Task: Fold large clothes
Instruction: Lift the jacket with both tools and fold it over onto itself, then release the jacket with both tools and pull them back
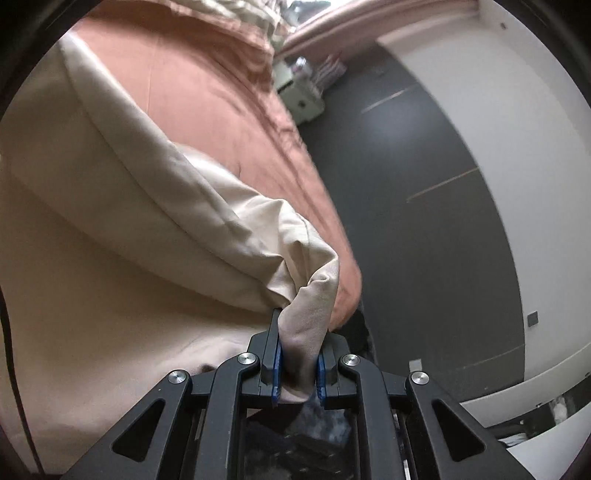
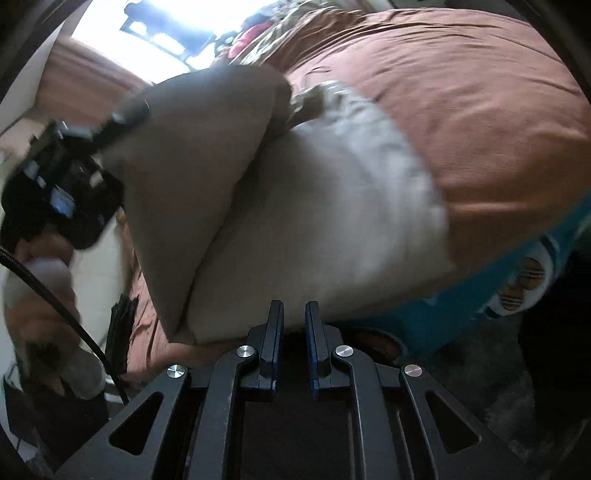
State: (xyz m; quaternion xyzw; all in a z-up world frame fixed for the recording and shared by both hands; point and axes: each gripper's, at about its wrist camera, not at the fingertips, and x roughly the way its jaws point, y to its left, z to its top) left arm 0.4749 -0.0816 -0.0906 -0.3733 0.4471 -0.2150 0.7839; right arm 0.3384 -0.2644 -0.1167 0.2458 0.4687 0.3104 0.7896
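Note:
A large beige garment [image 1: 110,221] lies spread on a bed with a rust-coloured cover [image 1: 221,92]. My left gripper [image 1: 299,325] is shut on a bunched corner of the garment at the bed's edge, with cloth filling the gap between the blue pads. In the right wrist view, the left gripper [image 2: 123,112] holds that corner raised, so a flap [image 2: 192,166] stands up over the flat part of the garment [image 2: 314,221]. My right gripper [image 2: 294,304] sits just short of the garment's near edge. Its jaws are almost together, with only a narrow slit and nothing in it.
Dark grey floor [image 1: 424,221] and a white wall [image 1: 517,110] run along the bed's right side, with a small white unit [image 1: 303,96] at the far end. A teal patterned sheet [image 2: 461,306] hangs below the rust-coloured cover [image 2: 480,110]. A hand [image 2: 40,277] grips the left tool. Patterned bedding [image 2: 295,22] lies at the head.

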